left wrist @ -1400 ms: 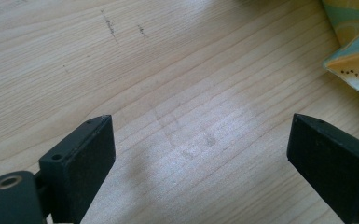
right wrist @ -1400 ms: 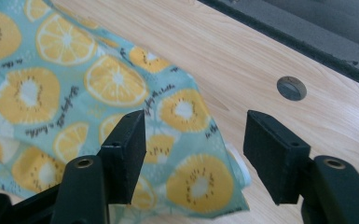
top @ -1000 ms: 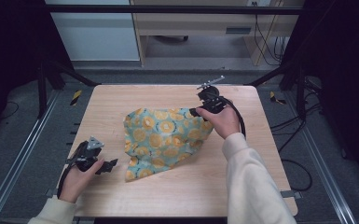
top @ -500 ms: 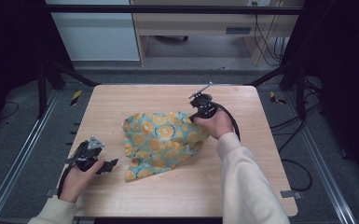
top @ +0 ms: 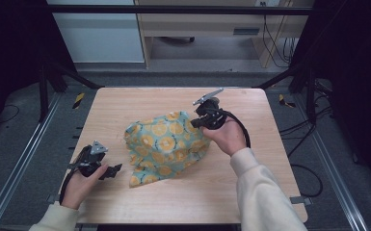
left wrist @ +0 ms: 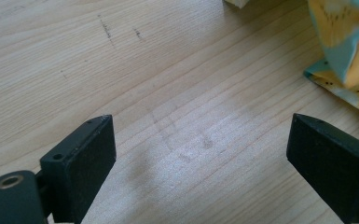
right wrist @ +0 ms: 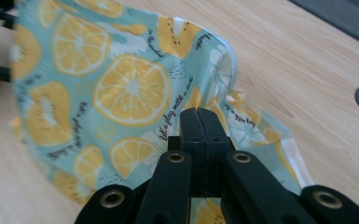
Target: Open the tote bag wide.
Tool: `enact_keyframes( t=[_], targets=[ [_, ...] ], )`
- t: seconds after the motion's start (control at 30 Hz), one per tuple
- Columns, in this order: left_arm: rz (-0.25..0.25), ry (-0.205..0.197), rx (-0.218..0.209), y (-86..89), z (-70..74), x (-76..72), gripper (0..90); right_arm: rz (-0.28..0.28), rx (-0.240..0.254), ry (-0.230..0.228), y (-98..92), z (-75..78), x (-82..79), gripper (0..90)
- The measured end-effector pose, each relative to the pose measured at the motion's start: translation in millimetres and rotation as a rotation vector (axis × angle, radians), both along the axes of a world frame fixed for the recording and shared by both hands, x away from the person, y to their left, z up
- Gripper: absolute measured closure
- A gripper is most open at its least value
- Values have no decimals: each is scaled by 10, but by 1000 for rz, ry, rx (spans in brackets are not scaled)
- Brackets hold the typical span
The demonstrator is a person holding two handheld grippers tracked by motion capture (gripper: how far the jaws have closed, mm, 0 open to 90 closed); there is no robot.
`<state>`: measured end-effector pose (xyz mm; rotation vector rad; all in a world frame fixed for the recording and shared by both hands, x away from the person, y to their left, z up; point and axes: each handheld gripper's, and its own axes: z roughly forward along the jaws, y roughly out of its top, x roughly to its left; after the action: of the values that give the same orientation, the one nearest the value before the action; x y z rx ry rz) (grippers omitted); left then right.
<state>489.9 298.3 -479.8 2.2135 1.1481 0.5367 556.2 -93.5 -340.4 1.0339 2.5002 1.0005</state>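
Folding seems underway: right gripper [top: 196, 122] pinches the teal lemon-print cloth [top: 166, 147]; left gripper [top: 116, 169], jaws wide, should likely grab a corner.

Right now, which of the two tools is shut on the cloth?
The right tool: its jaws are closed on the far-right edge of the cloth. The left tool is open over bare table, beside the cloth.
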Motion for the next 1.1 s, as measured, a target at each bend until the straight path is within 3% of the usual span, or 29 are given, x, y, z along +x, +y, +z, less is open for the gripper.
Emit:
enact_keyframes(
  t=[0.03,0.07,0.13,0.27,0.4,0.5,0.6,0.63,0.67,0.8,0.93,1.0,1.1],
  targets=[
    [0,0,0,0,0,0,79,0,0,0,0,0,0,900],
    [2,-6,-2,4,12,-3,80,27,14,-21,-13,54,-158,900],
    [2,-15,-3,8,31,-7,83,38,20,-30,-14,62,-212,900],
    [-3,-35,-15,20,96,-29,122,84,46,-60,-46,45,-571,900],
    [-12,-85,-36,-1,269,-61,158,107,71,-71,-89,14,-761,900],
    [-23,-96,-42,-21,364,-58,169,118,73,-68,-99,3,-821,900],
    [-50,-123,-58,-74,570,-44,209,129,63,-67,-100,-9,-869,900],
    [-50,-123,-58,-74,570,-44,215,129,63,-67,-100,-9,-869,900],
    [-65,-137,-51,-110,678,-29,223,132,59,-63,-91,-24,-884,900],
    [-89,-155,-52,-201,841,31,234,144,42,-57,-61,-73,-931,900],
    [-116,-139,-56,-289,888,103,234,151,47,-51,-48,-117,-975,900],
    [-142,-113,-23,-393,857,211,220,165,41,-41,-40,-170,-1007,900],
    [-142,-94,-20,-445,816,288,203,166,37,-34,-41,-197,-1027,900]
  ],
)
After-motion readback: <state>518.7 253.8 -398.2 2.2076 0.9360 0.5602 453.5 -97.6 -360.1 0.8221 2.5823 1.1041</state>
